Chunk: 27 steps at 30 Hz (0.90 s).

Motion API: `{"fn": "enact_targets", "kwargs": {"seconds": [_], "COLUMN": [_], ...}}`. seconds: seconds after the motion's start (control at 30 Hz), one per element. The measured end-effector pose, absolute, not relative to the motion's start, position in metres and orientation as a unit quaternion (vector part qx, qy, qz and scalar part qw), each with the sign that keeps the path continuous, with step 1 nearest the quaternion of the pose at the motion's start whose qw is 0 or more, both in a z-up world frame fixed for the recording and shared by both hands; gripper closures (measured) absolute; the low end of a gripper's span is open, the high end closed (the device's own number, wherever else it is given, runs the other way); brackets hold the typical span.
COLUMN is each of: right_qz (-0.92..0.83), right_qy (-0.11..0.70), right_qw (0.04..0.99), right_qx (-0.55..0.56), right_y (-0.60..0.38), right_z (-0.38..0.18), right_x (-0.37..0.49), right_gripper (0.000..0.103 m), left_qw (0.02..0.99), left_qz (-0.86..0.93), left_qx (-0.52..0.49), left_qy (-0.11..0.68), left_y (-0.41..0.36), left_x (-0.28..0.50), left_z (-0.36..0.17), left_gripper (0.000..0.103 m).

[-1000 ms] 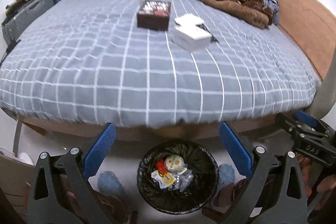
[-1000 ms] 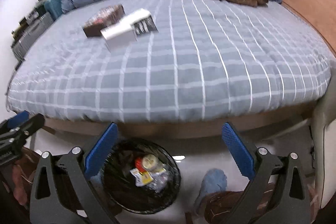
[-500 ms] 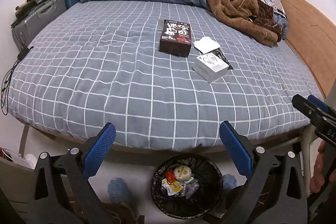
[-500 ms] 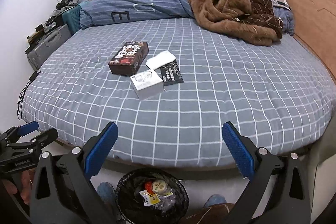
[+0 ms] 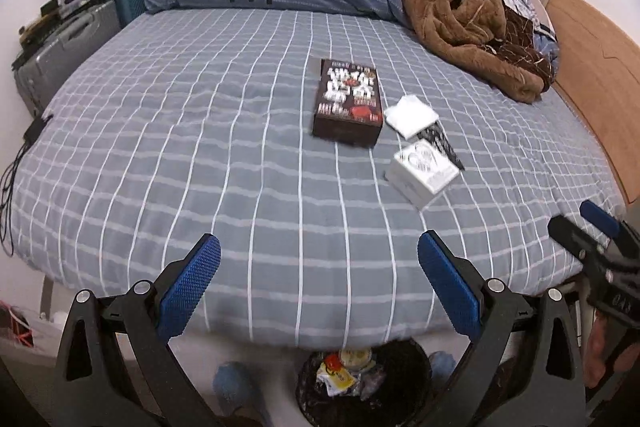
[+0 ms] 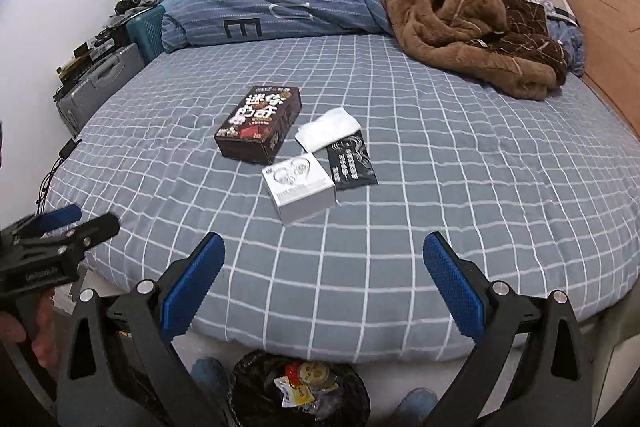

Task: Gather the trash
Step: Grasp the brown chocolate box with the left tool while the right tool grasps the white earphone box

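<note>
Nearest to the cameras there are two tools. The left hand-held gripper (image 5: 319, 267) has its two blue-padded fingers spread wide and holds nothing; the right hand-held gripper (image 6: 324, 265) is also spread wide and holds nothing. Each one shows at the edge of the other's view, and part of a hand (image 6: 38, 337) is seen on the left one.

Below them, on the floor at the foot of the bed, stands one round black trash bin with a black liner (image 6: 244, 383). Inside it lie several wrappers and one round lid-like piece; I cannot count them exactly. Two blue slippers (image 6: 206, 371) are seen beside the bin, one on each side.

Further away is the bed with a grey-blue sheet with white grid lines (image 6: 440, 227). Four pieces of trash lie on it, close together near the middle. The closest is one white cardboard box with a drawing on its top (image 6: 298, 189). Just beside it lies one flat black sachet with white print (image 6: 352, 163). One white folded tissue (image 6: 328, 135) partly overlaps the sachet's far end. One dark brown rectangular box with white characters (image 6: 260, 123) lies to the left of them.

At the far end lie one blue striped duvet (image 6: 288, 3) and one brown fleece blanket (image 6: 460, 19). At the left of the bed stand one grey suitcase (image 6: 100, 83) and one teal suitcase (image 6: 146, 27).
</note>
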State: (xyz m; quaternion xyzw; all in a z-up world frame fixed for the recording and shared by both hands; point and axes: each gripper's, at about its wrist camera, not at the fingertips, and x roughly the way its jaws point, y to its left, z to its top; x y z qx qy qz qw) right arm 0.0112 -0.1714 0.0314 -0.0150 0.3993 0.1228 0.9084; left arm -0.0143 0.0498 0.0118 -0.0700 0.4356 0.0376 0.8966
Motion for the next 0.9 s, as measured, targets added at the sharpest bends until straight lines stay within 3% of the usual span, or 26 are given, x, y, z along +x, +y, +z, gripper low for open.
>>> {"fn": "enact_targets", "kwargs": {"seconds": [0.9], "right_qz": [0.166], "right_qy": [0.430], "right_qw": [0.886], "right_qx": [-0.044], "right_y": [-0.130], "right_z": [-0.042], "right_x": [0.117], "right_gripper": [0.008], "left_qw": [0.886], "left_qz": [-0.011], "left_qx": [-0.038], "left_qy": [0.463], "left_y": [0.025], "left_x": [0.194], "left_z": [-0.040], "left_gripper": [0.006]}}
